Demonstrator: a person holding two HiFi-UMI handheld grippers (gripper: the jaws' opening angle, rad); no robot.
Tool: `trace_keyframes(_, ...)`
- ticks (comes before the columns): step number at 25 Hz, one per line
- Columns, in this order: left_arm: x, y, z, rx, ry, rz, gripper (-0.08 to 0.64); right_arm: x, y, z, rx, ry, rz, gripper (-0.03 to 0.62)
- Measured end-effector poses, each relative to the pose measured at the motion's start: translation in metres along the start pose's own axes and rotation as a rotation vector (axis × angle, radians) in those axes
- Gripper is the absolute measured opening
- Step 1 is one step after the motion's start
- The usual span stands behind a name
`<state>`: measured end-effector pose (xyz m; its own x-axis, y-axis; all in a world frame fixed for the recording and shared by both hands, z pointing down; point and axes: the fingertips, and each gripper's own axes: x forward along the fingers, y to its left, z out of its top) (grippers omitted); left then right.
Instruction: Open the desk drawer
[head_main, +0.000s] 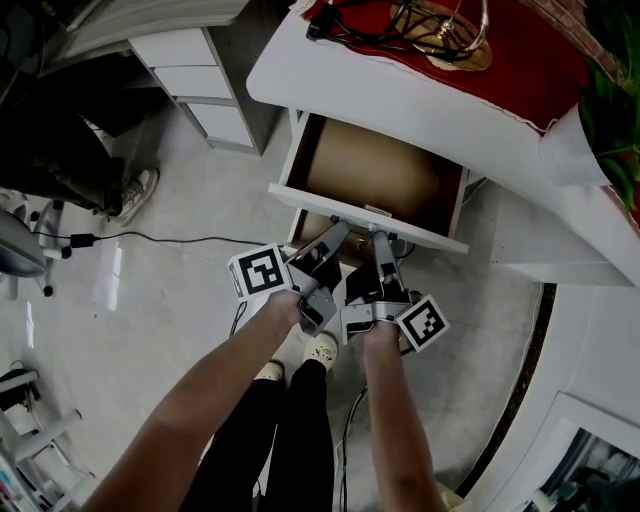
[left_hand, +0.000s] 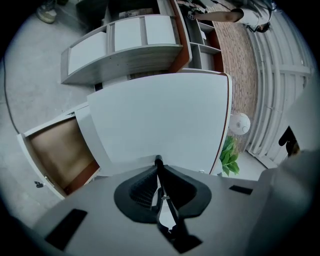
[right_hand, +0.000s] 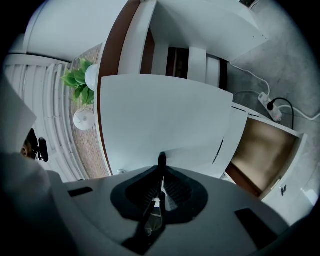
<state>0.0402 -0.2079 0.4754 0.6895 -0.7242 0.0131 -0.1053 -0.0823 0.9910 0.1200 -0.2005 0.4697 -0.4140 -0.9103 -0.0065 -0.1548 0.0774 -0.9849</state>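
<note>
From above, the drawer (head_main: 380, 175) sticks well out of the desk (head_main: 400, 100), and it looks empty. The left tongs (head_main: 335, 235) and the right tongs (head_main: 380, 243) sit in front of the desk, close under the drawer's front.

In the left gripper view, the left tongs (left_hand: 158, 161) are pinched together on nothing.

In the right gripper view, the right tongs (right_hand: 161, 159) look the same.

If it gets pulled much more, I think the drawer could slide right out of the desk and fall.

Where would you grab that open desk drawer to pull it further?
By the middle of its white front panel, coming from the floor side: that long edge faces outward, while the desk top overhangs the rear.
</note>
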Motion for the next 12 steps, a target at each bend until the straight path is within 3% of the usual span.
trace_keyframes(6,-0.010,0.014,-0.009,0.019,0.036,0.020,0.044,-0.011,-0.012,-0.009,-0.004,0.003,-0.010,0.044)
trace_keyframes(12,-0.026,0.043,-0.024,0.002,0.066,0.083,0.043,-0.027,-0.041,-0.026,-0.005,0.037,-0.071,0.044)
